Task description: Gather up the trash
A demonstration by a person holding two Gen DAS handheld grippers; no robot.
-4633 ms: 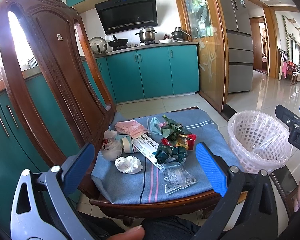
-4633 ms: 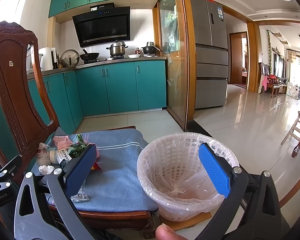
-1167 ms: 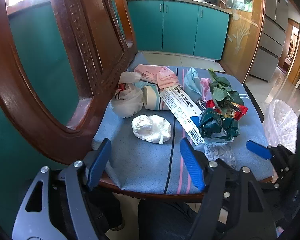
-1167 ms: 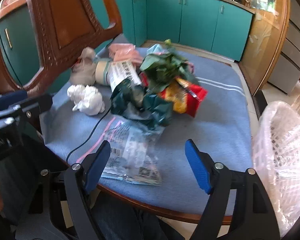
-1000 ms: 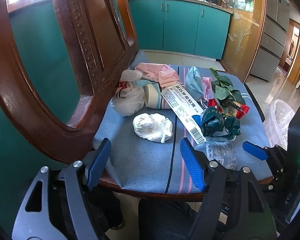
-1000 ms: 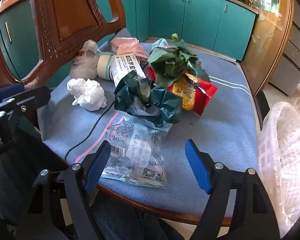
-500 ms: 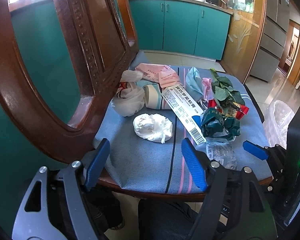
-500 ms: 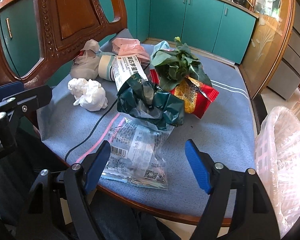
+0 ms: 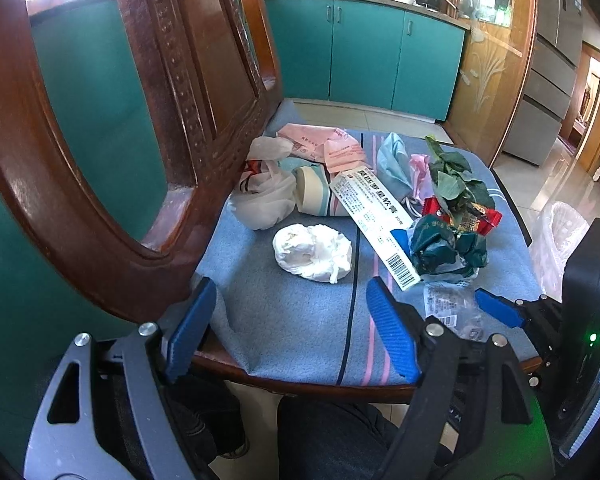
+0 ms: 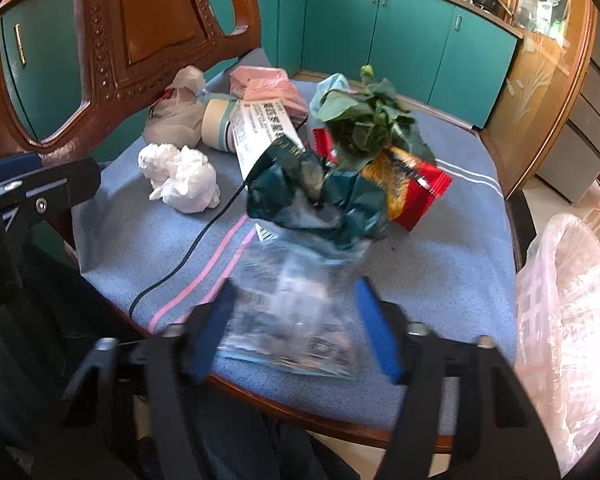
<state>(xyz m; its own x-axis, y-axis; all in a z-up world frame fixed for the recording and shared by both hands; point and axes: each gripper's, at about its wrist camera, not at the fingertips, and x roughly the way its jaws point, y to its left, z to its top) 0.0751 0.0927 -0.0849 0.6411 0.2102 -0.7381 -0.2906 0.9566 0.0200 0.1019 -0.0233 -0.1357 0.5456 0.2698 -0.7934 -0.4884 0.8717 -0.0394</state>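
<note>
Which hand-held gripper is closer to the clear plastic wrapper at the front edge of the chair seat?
Right. The right hand-held gripper straddles the clear plastic wrapper, jaws closing around it. The left hand-held gripper is off to the wrapper's left, open, aimed toward the crumpled white tissue.

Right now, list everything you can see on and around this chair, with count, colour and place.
Chair: one, dark wood, blue cloth on seat.
Tissue wad: one, white, near left of seat.
Plastic bag: one, whitish, by backrest.
Paper cup: one, cream with teal, lying beside bag.
Carton: one, white, long, mid seat.
Pink packets: pink, far side.
Leaves: green, on red snack bag.
Crumpled wrapper: one, dark green, centre.
Clear packet: one, front edge.
Bin: one, bag-lined, right of chair.
Left gripper: open, empty.
Right gripper: closing around clear packet.
</note>
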